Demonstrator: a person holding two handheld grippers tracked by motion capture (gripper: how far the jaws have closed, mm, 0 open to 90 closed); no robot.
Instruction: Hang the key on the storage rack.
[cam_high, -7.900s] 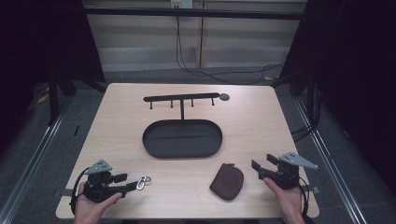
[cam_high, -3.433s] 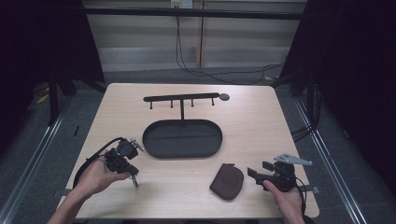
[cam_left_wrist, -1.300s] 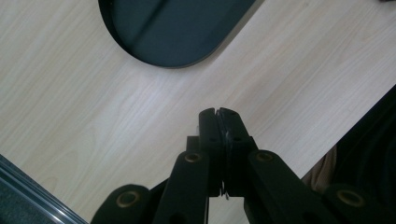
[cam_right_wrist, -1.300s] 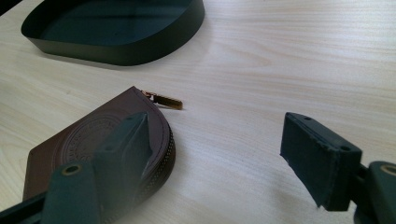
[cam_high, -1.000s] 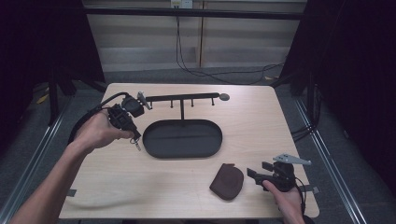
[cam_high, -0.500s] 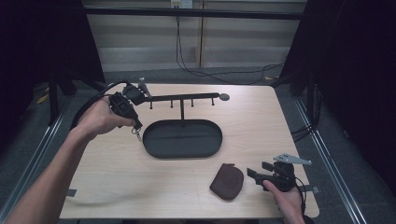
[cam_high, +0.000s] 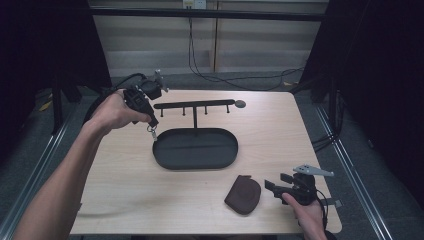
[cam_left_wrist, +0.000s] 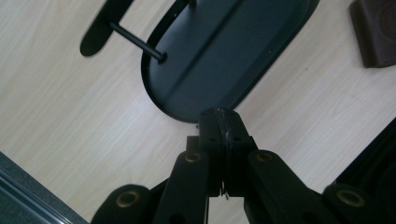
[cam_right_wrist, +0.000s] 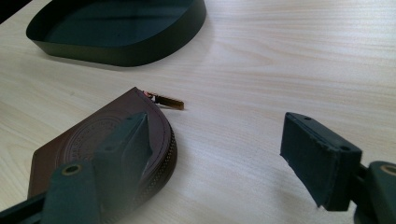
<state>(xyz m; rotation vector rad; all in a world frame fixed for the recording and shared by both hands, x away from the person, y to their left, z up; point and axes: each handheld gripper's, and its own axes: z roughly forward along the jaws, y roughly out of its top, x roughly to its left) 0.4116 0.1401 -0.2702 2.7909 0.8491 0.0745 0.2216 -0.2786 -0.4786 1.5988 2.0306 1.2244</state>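
Observation:
A hand holds my left gripper (cam_high: 149, 121) raised over the table's far left, just off the left end of the black peg rack (cam_high: 195, 105). Its jaws point down and are shut on a small bunch of keys (cam_high: 152, 132), which dangles over the left rim of the black oval tray (cam_high: 195, 149). In the left gripper view the left gripper (cam_left_wrist: 223, 135) has its jaws pressed together above the tray (cam_left_wrist: 224, 51) and a rack peg (cam_left_wrist: 137, 42). My right gripper (cam_high: 276, 182) rests open at the front right, beside a brown zip pouch (cam_high: 243, 194). In the right gripper view the pouch (cam_right_wrist: 93, 140) lies under the left finger (cam_right_wrist: 126, 140).
The rack stands on a post rising from the tray and has several short pegs and a round disc (cam_high: 240, 104) at its right end. The pouch's zip pull (cam_right_wrist: 168, 101) sticks out toward the tray (cam_right_wrist: 116, 28). Bare wooden table (cam_high: 290, 135) lies to the right of the tray.
The left gripper took the keys from the front left of the table and has carried them up and away to the rack's left end. The right gripper has stayed put.

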